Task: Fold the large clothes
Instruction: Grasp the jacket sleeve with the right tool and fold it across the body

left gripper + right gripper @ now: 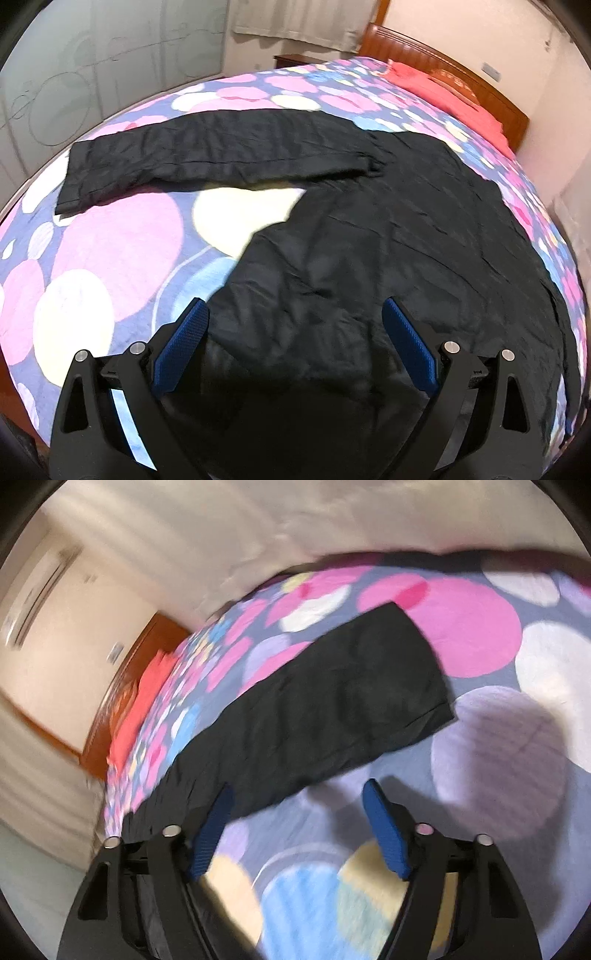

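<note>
I have the large black crinkled garment (369, 240) spread flat across the bed with the quilt of pink, white and blue circles (122, 236), one long sleeve (207, 158) stretched out sideways from the body. My left tongs (295, 343) are spread wide above the near part of the dark cloth, nothing between the blue pads (184, 343). My right tongs (297, 827) stand partly apart over bare quilt just beside the sleeve's (332, 709) lower edge, pinching nothing; that view is blurred, so I cannot tell how near the cloth the tips are. My worry is that the right tongs bite quilt along with the sleeve, or only one thin layer, which would drag the garment askew. The slick-looking fabric could also slip and leave a crooked fold.
</note>
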`<state>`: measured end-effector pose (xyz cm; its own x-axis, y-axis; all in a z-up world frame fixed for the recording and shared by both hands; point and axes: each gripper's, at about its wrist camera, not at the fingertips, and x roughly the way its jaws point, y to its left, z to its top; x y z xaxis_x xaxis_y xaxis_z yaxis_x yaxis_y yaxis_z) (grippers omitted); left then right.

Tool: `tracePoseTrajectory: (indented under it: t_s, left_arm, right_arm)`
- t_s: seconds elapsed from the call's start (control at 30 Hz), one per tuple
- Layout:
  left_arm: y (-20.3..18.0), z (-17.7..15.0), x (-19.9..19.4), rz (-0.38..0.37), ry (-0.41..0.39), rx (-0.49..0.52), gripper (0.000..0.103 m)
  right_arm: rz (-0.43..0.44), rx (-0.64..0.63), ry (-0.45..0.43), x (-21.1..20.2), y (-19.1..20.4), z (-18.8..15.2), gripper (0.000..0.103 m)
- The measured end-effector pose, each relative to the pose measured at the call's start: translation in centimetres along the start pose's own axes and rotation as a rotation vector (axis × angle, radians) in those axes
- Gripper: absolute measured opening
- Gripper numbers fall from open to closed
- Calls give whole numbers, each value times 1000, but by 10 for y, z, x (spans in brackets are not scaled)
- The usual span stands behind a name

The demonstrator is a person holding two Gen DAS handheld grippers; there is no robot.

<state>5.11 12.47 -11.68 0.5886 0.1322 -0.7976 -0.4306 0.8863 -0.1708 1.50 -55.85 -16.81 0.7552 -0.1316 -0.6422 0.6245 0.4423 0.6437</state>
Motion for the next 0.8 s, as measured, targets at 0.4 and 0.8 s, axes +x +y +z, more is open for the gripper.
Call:
tracePoseTrajectory:
  t_s: [0.4,0.8]
  left_arm:
    - [7,-9,13,137,13,49,95]
    - [8,-14,25,157,22,97,95]
  right_arm:
    - [45,159,-123,22,-33,23,26]
    - [54,-254,-220,-3,89,19,12]
